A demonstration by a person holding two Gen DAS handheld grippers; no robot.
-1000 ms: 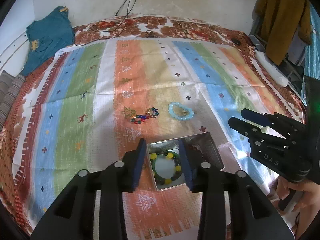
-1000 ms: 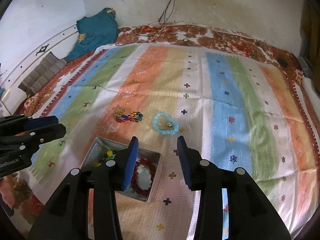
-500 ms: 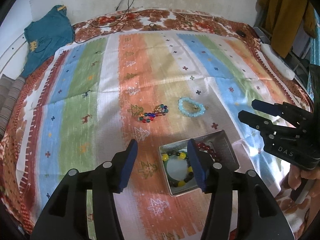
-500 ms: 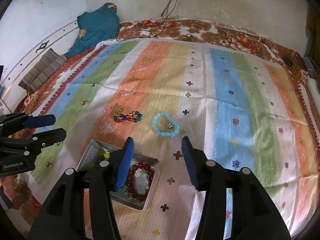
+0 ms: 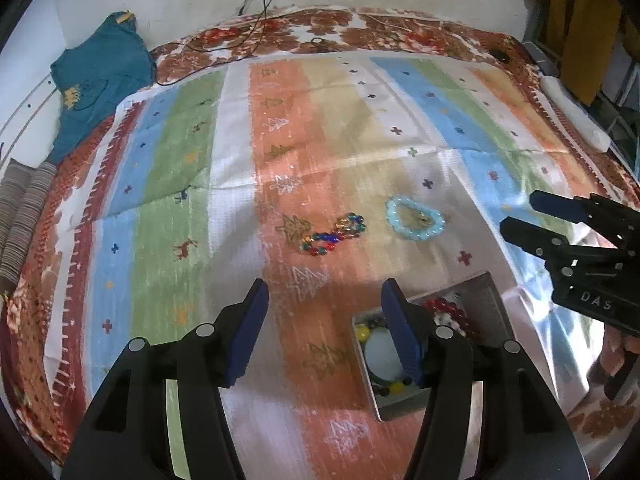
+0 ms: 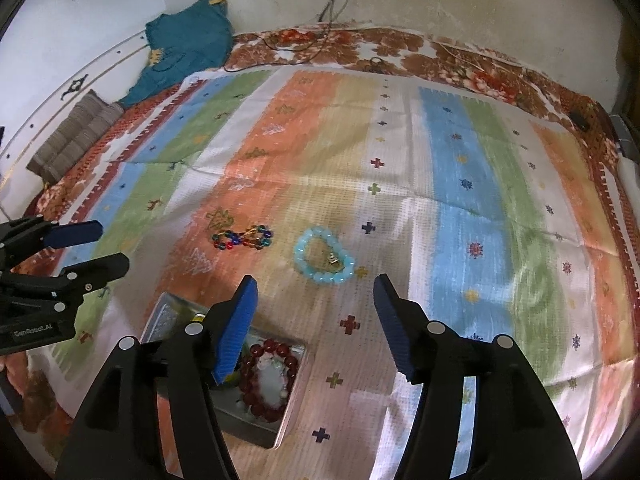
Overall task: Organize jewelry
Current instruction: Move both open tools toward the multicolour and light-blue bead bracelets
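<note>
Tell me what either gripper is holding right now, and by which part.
Nothing is held. The left gripper and right gripper have just been opening, with only striped cloth showing between their fingers.

Daylight falls soft and uneven, with pale glare washing the striped cloth (image 5: 280, 168) near the metal tin (image 5: 486, 300); shadows faint. Fisheye bending curves the edges, corners go black, detail slightly soft throughout
</note>
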